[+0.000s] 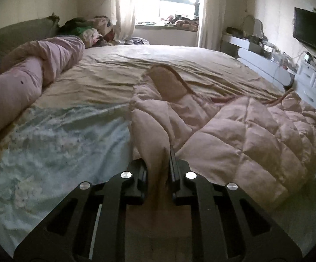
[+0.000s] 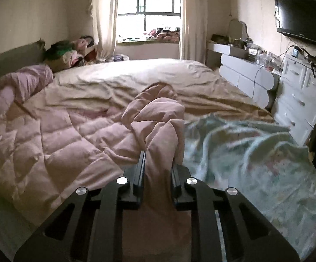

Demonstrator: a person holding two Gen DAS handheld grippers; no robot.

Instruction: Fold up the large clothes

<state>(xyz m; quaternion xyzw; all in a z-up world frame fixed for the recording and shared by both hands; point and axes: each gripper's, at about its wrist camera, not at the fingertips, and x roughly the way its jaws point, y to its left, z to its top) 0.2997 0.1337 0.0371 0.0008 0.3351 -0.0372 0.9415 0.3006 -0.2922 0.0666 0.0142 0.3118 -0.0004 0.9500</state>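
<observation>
A large pale pink quilted coat (image 1: 245, 131) lies spread on the bed, with a brown-lined hood (image 1: 169, 83) toward the far side. It also shows in the right wrist view (image 2: 59, 144). My left gripper (image 1: 158, 159) is shut on a bunched fold of the coat at its left edge. My right gripper (image 2: 158, 163) is shut on a bunched fold of the coat at its right edge. The fabric runs between each pair of fingers and hides the fingertips' inner faces.
The bed has a beige sheet (image 1: 136, 61) and a light blue floral blanket (image 1: 48, 142). A rolled pink duvet (image 1: 27, 76) lies at the left. White drawers (image 2: 299, 100) and a dresser stand at the right, a wall TV (image 2: 299, 17) above them. A clothes pile lies by the window.
</observation>
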